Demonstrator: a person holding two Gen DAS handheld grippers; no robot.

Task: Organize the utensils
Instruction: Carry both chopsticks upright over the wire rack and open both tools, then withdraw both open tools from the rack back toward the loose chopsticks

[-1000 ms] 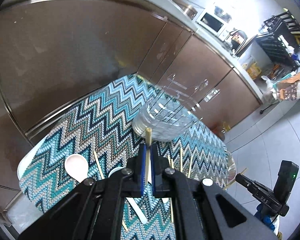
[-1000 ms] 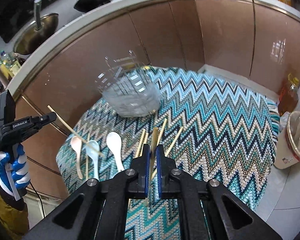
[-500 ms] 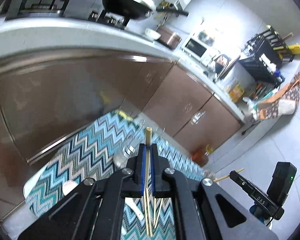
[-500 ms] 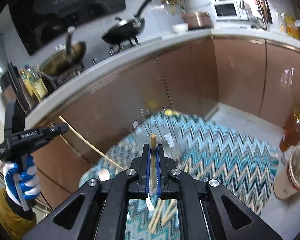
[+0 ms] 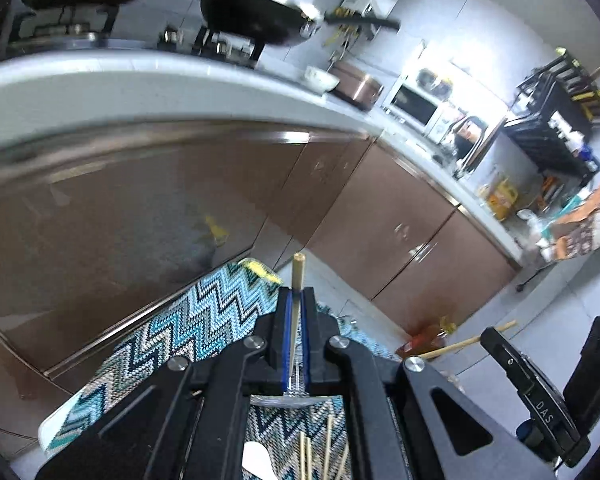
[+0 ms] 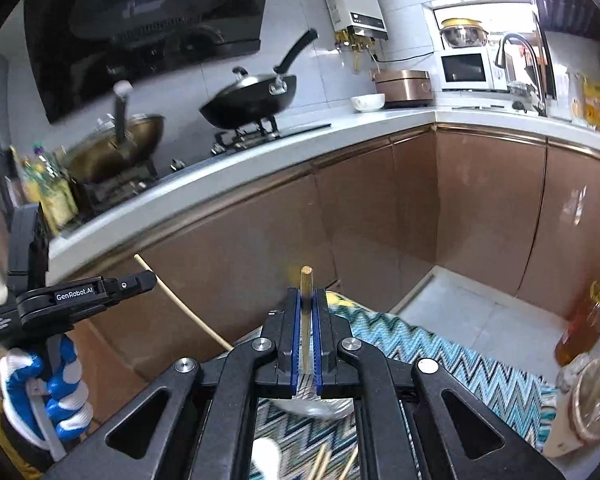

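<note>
Both grippers, left gripper [image 5: 296, 300] and right gripper [image 6: 308, 304], each clamped on a wooden chopstick [image 5: 298, 276], have tilted up from the zigzag mat [image 5: 204, 312], likely carrying them toward the clear holder

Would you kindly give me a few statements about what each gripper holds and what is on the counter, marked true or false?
1. The left gripper is shut on a chopstick. True.
2. The right gripper is open and holds nothing. False: it is shut on another chopstick.
3. A black pan sits on the stove. True.
4. The zigzag cloth is plain red. False: it is blue, teal and white.
5. A white spoon lies on the cloth below the left gripper. True.
</note>
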